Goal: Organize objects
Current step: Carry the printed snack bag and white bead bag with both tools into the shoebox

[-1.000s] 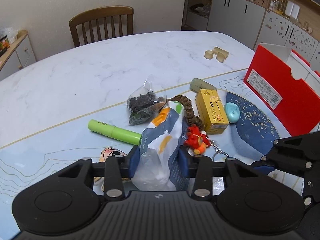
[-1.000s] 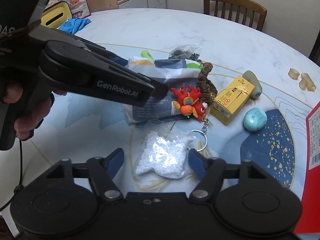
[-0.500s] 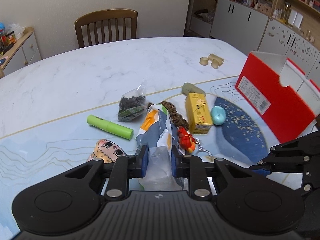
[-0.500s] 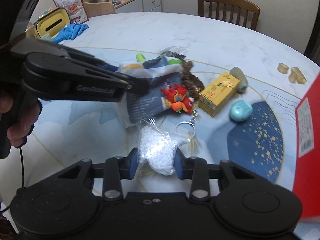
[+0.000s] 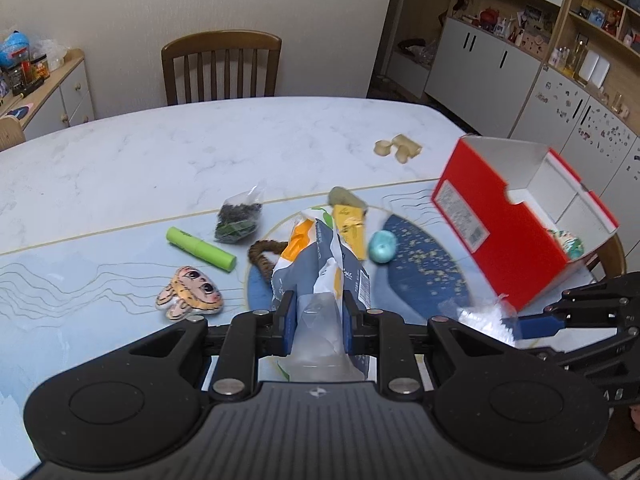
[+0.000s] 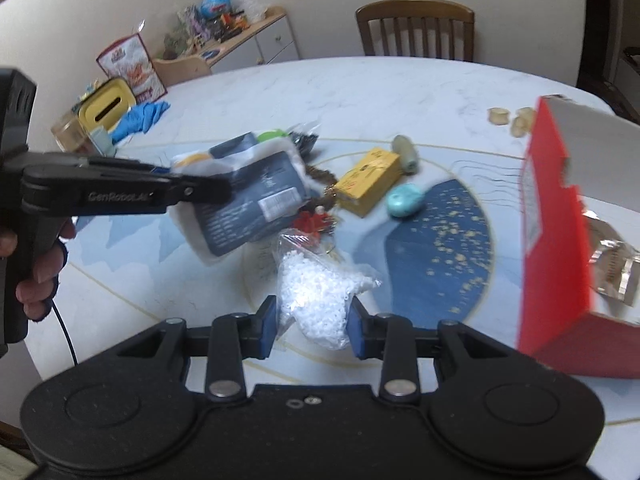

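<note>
My left gripper [image 5: 318, 322] is shut on a blue-grey and white snack bag [image 5: 320, 260] and holds it above the table; the bag also shows in the right wrist view [image 6: 248, 196]. My right gripper [image 6: 312, 326] is shut on a clear bag of white beads [image 6: 316, 288], lifted off the mat; that bag also shows in the left wrist view [image 5: 486, 316]. An open red box [image 5: 516, 216] stands at the right, a wrapped item inside it [image 6: 612, 264].
On the table lie a green tube [image 5: 200, 248], a dark tea bag [image 5: 238, 220], a cartoon face charm [image 5: 188, 292], a yellow carton [image 6: 368, 182], a turquoise egg [image 6: 404, 200], a brown scrunchie [image 5: 262, 256], a red toy keychain [image 6: 312, 220] and beige pieces [image 5: 398, 148].
Both grippers closed on their bags and lifted them. The snack bag rose off the table; the bead bag rose and moved toward the red box.
</note>
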Demonstrator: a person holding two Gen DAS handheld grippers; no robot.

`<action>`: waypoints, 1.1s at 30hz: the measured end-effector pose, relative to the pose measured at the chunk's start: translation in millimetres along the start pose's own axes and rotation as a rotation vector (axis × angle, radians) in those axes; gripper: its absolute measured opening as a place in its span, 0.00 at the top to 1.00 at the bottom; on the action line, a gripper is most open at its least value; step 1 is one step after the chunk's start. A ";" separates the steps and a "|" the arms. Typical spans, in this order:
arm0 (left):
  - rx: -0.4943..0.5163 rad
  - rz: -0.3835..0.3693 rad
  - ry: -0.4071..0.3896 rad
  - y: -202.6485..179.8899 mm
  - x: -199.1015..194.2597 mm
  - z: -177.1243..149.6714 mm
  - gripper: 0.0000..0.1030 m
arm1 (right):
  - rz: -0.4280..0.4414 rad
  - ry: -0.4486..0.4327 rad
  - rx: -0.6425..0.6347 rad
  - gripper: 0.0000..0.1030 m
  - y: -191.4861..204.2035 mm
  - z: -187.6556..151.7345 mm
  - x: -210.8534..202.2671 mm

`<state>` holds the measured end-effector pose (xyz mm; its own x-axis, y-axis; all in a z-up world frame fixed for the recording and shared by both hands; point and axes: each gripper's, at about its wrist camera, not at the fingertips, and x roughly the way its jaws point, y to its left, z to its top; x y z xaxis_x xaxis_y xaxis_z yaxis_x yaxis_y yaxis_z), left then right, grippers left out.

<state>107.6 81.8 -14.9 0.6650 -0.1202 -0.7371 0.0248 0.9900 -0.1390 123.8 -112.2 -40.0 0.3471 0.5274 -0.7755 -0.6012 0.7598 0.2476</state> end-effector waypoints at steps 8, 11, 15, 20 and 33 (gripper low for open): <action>0.014 -0.043 -0.028 -50.3 -18.7 11.8 0.79 | -0.027 -0.048 0.022 0.67 -30.8 -0.3 -46.6; 0.023 -0.060 -0.040 -71.0 -21.3 18.3 0.79 | -0.042 -0.074 0.034 0.67 -45.8 0.9 -62.2; 0.046 -0.076 -0.052 -98.7 -18.9 26.6 0.79 | -0.067 -0.106 0.059 0.67 -71.1 0.7 -80.4; 0.074 -0.095 -0.046 -132.1 -9.0 34.5 0.79 | -0.106 -0.131 0.079 0.67 -104.0 -2.5 -99.3; 0.143 -0.116 -0.014 -219.5 43.3 55.8 0.79 | -0.226 -0.159 0.120 0.67 -192.6 -3.7 -126.0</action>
<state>172.6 -136.6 20.6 0.6620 -0.2341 -0.7120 0.2073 0.9701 -0.1262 193.2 -326.4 7.9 0.5766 0.3851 -0.7205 -0.4092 0.8995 0.1533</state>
